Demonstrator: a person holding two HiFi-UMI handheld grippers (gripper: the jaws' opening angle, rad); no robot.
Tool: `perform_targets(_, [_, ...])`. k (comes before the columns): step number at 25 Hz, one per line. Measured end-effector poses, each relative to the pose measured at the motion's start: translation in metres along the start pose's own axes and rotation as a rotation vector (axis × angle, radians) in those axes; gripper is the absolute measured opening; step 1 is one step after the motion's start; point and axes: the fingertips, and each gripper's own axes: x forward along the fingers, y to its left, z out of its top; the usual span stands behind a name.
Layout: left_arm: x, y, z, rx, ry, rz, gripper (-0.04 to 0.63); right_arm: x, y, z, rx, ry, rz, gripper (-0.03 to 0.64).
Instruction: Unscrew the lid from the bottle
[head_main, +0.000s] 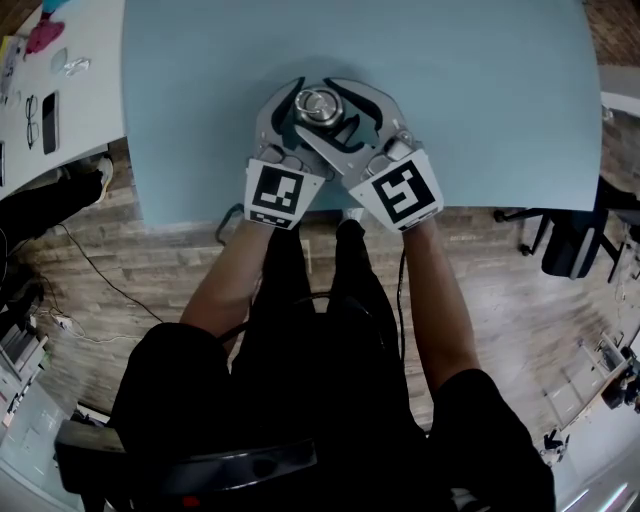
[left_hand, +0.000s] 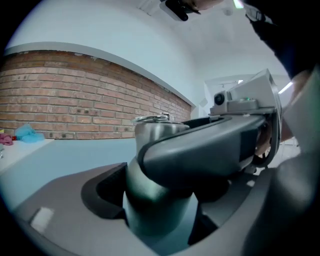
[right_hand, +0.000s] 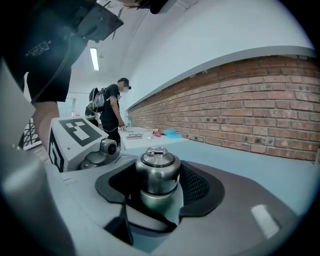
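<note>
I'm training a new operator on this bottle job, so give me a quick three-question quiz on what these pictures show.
1. True or false: the lid is already off the bottle.
2. What sits between the jaws of the right gripper? A) the lid B) the bottle's base C) nothing
3. Fill in: the ___ gripper is around the bottle's body, lower than the other one.

Key
1. False: the lid sits on top of the bottle.
2. A
3. Left: the left gripper has the body between its jaws, on the table.
</note>
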Motion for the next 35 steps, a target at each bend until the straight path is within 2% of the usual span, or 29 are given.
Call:
perform_targets(6, [0.000, -0.005, 0.000, 0.030, 0.010, -0.111, 0.374, -0.001, 0.002, 0.001, -0.016, -0.017, 0.144, 0.262])
perform_targets(14, [0.003, -0.014, 0.000, 0.097, 0.038, -0.320, 0.374, -0.006, 0.003, -0.003, -0.070, 0.000, 0.334, 0.264])
perform_targets(23, [0.000, -0.020, 0.000, 0.127, 0.056, -0.462, 0.374, -0.009, 0.007, -0.005, -0.112, 0.031, 0.489, 0.264])
perform_targets(29, [-0.003, -0.026, -0.002, 0.175, 0.088, -0.600, 0.374, -0.011, 0.011, -0.005, -0.145, 0.055, 0.597, 0.262])
perform_targets(35, [-0.008, -0.033, -0.003, 0.253, 0.148, -0.779, 0.375, -0.015, 0.014, -0.004, -0.205, 0.094, 0.732, 0.262])
